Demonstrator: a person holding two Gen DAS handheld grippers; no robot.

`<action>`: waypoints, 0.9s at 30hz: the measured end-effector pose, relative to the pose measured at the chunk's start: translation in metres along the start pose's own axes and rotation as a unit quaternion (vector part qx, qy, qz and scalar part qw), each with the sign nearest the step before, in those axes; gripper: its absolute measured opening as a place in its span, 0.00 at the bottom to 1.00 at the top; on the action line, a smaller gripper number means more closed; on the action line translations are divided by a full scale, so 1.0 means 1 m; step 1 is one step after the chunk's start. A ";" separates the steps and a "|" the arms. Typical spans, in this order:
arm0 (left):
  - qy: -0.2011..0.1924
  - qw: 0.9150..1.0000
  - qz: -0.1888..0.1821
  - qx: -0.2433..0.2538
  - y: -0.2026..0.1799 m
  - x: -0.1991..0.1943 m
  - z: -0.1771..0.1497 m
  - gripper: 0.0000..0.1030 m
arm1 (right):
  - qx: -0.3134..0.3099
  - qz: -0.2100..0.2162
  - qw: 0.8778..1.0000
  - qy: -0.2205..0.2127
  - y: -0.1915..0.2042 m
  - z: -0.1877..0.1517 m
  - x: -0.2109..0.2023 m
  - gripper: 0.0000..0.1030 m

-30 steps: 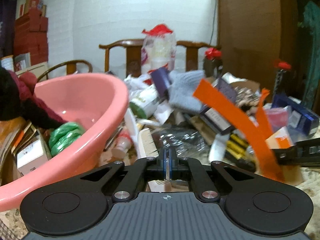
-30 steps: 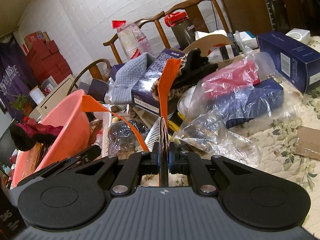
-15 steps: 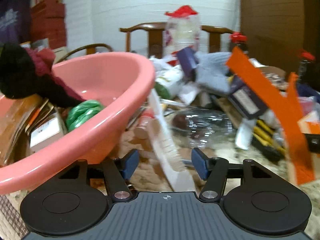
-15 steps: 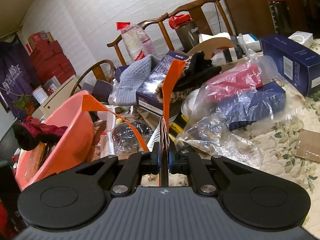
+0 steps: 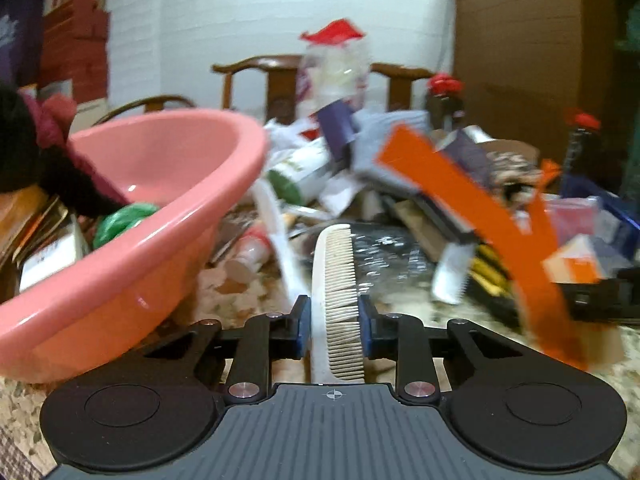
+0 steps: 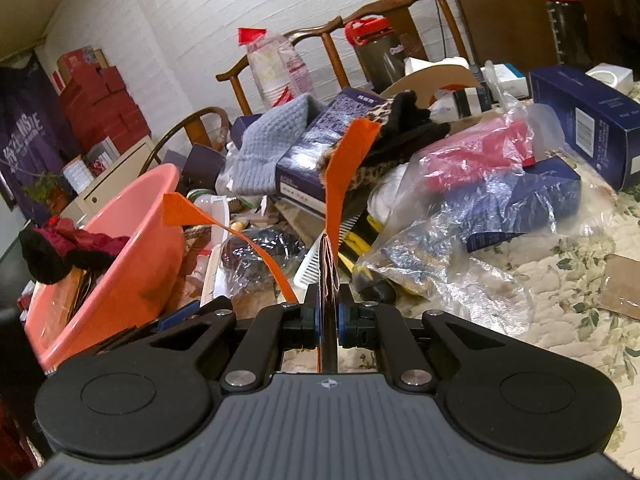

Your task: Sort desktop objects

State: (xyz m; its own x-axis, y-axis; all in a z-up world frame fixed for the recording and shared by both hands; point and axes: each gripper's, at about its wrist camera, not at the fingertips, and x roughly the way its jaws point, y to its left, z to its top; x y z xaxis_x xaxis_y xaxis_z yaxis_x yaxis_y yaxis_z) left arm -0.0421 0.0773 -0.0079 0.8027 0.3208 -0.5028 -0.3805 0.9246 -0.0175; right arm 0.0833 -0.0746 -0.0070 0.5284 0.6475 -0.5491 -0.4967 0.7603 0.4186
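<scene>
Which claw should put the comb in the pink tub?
Probably the left claw. Its jaws have just been closing around the cream comb, and the pink tub sits right beside it. The right claw is busy, shut on the orange strip.

Blurred throughout in the left wrist view: clutter pile (image 5: 400, 184) ahead of the left gripper (image 5: 334, 326), labels unreadable. Near end of the cream comb (image 5: 338, 304) hidden under the gripper body. Pink basin (image 5: 160, 248) left of it cut by the frame edge. Lower end of the orange strip (image 6: 344, 184) hidden between the pads of the right gripper (image 6: 329, 326). Basin contents largely covered by dark cloth (image 6: 60, 248). Blue box (image 6: 592, 120) far right clipped.
</scene>
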 end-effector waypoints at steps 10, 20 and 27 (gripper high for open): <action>-0.036 0.999 -0.020 0.013 -0.014 -0.019 0.008 0.21 | 0.003 0.010 1.000 -0.002 0.000 0.001 -0.002 0.10; -0.044 0.998 -0.019 0.036 -0.018 -0.030 0.011 0.00 | 0.023 0.035 0.999 -0.006 0.000 0.002 -0.007 0.10; -0.046 0.997 -0.013 0.056 -0.022 -0.030 0.006 0.00 | 0.020 0.031 0.999 0.002 0.002 -0.001 -0.003 0.10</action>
State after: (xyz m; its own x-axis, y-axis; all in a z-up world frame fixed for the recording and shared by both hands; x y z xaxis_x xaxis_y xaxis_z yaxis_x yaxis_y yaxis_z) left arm -0.0553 0.0488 0.0130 0.8520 0.3100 -0.4218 -0.3102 0.9481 0.0703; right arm 0.0801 -0.0753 -0.0052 0.4954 0.6931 -0.5236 -0.4999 0.7204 0.4808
